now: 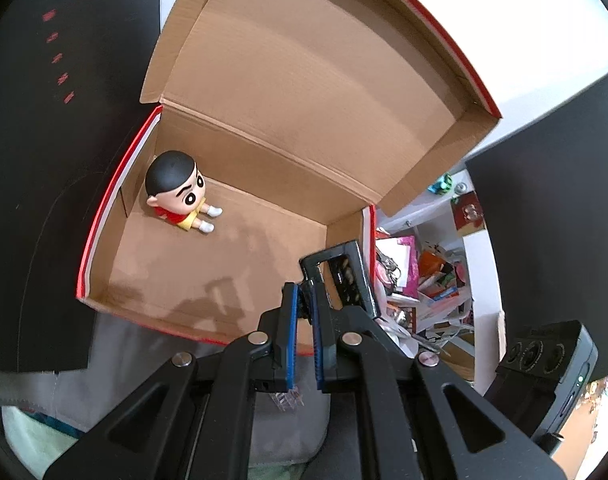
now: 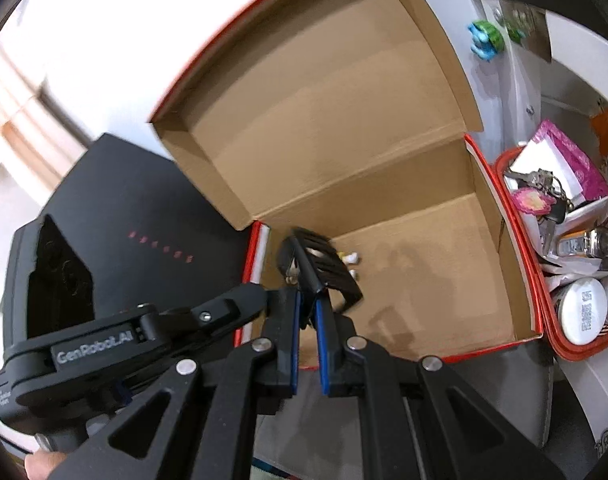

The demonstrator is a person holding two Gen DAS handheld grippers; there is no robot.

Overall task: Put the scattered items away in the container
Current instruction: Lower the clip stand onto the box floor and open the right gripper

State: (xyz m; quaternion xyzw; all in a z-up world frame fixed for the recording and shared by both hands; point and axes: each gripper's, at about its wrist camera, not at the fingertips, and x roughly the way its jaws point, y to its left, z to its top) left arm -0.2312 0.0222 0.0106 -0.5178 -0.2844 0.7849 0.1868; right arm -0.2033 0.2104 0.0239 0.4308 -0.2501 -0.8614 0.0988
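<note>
An open cardboard box (image 1: 264, 248) with red outer walls lies ahead, its lid standing up behind. A cartoon boy figurine (image 1: 180, 194) sits in its far left corner; only its white feet (image 2: 350, 258) show in the right wrist view. My left gripper (image 1: 304, 304) is shut on a black rectangular frame-like object (image 1: 344, 276), held over the box's near right corner. My right gripper (image 2: 308, 304) is shut on a black slatted object (image 2: 320, 268), held over the box's (image 2: 404, 280) near left part.
A red basket (image 2: 552, 332) full of keys, jars and pink packets stands right of the box. A black box with red print (image 2: 144, 220) lies to its left. The other gripper's body (image 2: 64, 320) is close on the left. White shelving is behind.
</note>
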